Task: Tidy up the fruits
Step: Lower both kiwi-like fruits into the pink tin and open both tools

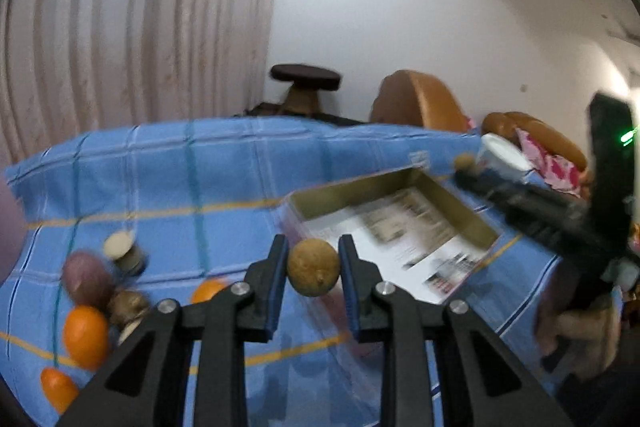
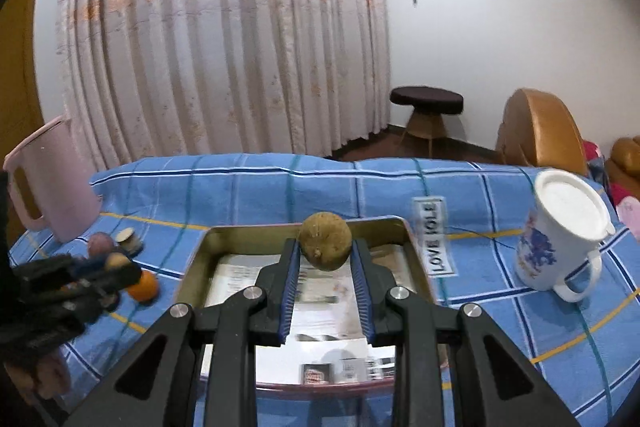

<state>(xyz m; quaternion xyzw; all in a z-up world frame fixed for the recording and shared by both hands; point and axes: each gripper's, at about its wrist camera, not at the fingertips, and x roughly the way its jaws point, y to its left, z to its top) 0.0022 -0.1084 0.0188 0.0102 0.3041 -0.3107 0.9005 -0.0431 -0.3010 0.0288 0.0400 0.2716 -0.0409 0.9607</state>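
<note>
Your left gripper (image 1: 313,273) is matte black plastic: two angular linkage arms with triangular cut-outs, joined by four round silver screws (image 1: 241,288). Ribbed blue pads (image 1: 279,281) line the inner faces of its fingers. Your right gripper (image 2: 325,269) has the same black build, silver screws (image 2: 399,292) and ribbed blue pads (image 2: 291,285).

A blue checked cloth (image 2: 256,183) covers the surface. Directly on it sit a gold-walled tray (image 2: 396,227) lined with printed paper, a pink jug (image 2: 48,179) at the far left, a white lidded mug (image 2: 560,239) at the right, and near the jug a small round tin (image 2: 130,239), a purple fruit (image 1: 86,277) and oranges (image 1: 86,337)
</note>
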